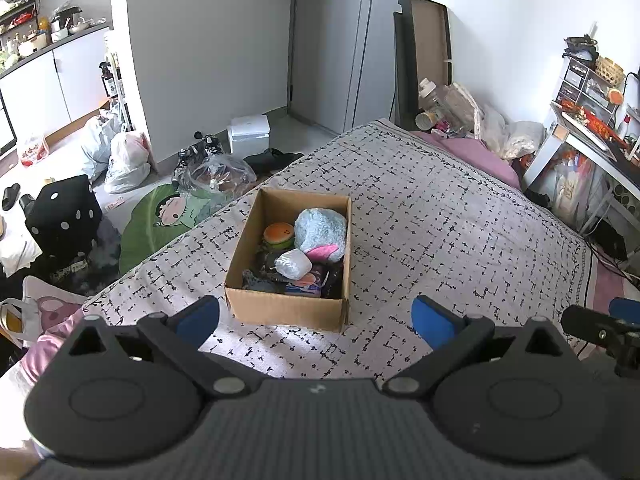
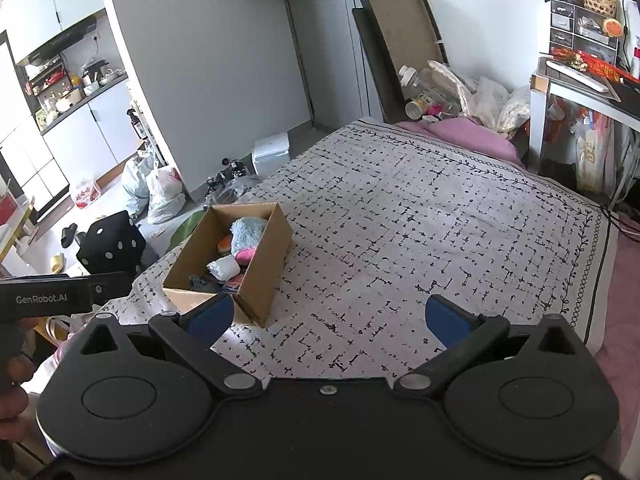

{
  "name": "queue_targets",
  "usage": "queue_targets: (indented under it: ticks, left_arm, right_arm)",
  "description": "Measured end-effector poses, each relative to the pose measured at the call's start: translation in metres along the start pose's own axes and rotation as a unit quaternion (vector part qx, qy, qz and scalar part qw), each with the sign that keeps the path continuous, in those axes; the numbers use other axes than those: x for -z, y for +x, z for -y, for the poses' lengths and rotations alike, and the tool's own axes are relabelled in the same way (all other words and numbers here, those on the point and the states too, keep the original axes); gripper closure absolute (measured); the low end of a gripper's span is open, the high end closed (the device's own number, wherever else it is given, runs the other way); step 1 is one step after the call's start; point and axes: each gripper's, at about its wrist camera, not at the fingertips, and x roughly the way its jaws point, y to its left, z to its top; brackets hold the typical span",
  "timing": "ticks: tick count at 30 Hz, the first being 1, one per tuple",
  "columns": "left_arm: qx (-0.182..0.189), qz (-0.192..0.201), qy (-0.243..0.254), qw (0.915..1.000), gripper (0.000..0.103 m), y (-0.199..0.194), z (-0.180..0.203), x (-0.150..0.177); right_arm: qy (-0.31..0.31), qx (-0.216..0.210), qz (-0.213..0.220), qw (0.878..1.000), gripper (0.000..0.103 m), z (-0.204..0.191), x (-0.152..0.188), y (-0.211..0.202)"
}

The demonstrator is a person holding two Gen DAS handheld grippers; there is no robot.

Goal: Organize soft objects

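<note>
Two tongs spread, empty: left tongs [image 1: 316,314], right tongs [image 2: 330,314] | box [image 1: 288,308] mid-frame on bed [image 1: 460,220] | toys [image 1: 320,228] inside

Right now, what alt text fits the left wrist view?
An open brown cardboard box of soft toys sits on a black-patterned white bedspread, straight ahead of the open, empty left claw. A fluffy light-blue plush lies on top.
</note>
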Motion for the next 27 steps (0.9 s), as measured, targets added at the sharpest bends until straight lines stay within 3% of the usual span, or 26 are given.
queue_targets:
  ticks: [27]
  left_arm:
    - [0.004, -0.002, -0.004, 1.0, 0.001, 0.0051, 0.0016, 0.0012]
  right_arm:
    - [-0.007, 0.004, 0.0, 1.0, 0.0, -0.0007, -0.0017, 0.0001]
